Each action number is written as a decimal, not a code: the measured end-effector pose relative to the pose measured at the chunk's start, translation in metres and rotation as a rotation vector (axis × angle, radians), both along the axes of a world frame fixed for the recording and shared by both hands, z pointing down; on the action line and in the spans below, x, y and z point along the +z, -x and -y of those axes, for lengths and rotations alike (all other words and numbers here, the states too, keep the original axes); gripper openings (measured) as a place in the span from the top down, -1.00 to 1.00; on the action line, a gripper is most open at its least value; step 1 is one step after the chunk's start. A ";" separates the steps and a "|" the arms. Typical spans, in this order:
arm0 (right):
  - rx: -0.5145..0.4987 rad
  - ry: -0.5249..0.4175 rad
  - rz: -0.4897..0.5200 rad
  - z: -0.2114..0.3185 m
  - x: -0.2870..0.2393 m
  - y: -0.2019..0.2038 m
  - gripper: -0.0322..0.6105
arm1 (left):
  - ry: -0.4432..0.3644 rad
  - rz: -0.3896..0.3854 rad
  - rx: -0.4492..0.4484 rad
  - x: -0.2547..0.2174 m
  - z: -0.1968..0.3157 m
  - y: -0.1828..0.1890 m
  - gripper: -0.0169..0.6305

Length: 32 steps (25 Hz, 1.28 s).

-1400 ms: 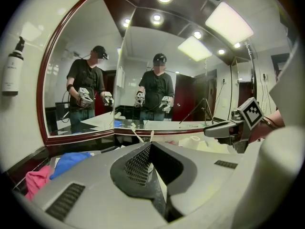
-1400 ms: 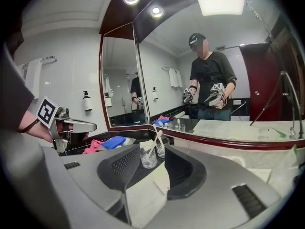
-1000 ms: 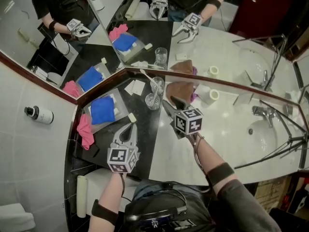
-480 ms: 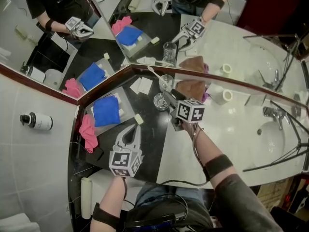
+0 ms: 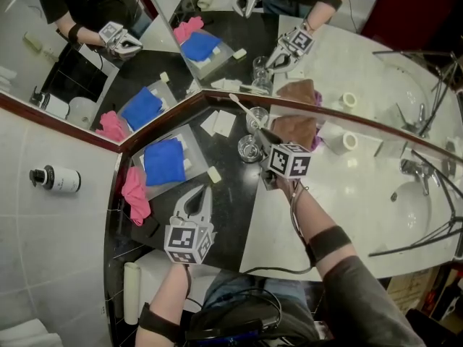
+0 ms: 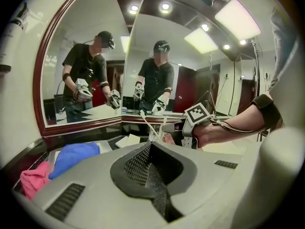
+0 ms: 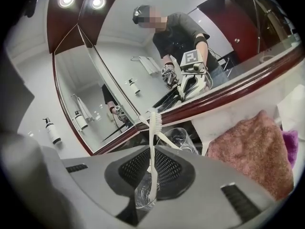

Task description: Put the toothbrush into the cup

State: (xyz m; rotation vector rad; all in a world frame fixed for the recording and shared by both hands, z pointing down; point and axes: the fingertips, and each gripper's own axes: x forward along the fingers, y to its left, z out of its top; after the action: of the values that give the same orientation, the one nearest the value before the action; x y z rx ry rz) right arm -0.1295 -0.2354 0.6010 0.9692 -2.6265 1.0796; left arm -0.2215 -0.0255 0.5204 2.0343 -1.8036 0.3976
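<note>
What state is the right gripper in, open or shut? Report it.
Shut on the toothbrush: the right gripper has just been closing its jaws, the white handle stands pinched between them, and a glass cup shows below.

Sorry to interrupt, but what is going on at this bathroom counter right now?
A person works at a mirrored counter with a gripper in each hand. The right gripper has just been closing its jaws on a white toothbrush that stands upright between them, its lower end at a small glass cup. The left gripper is shut and empty, hovering over the counter's dark part.
</note>
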 end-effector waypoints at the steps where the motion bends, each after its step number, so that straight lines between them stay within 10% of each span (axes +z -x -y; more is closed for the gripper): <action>1: 0.000 -0.003 0.000 0.000 0.000 -0.001 0.75 | 0.002 0.000 -0.001 0.001 -0.001 0.000 0.95; 32: -0.274 -0.062 0.003 -0.082 -0.110 -0.020 0.77 | -0.033 -0.038 -0.149 -0.006 -0.035 -0.002 0.95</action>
State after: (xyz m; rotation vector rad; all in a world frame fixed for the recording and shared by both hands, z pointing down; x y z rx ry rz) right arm -0.1095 -0.1536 0.4912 0.5929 -2.7066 0.9398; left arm -0.2198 0.0095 0.5141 1.8996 -1.9352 0.2863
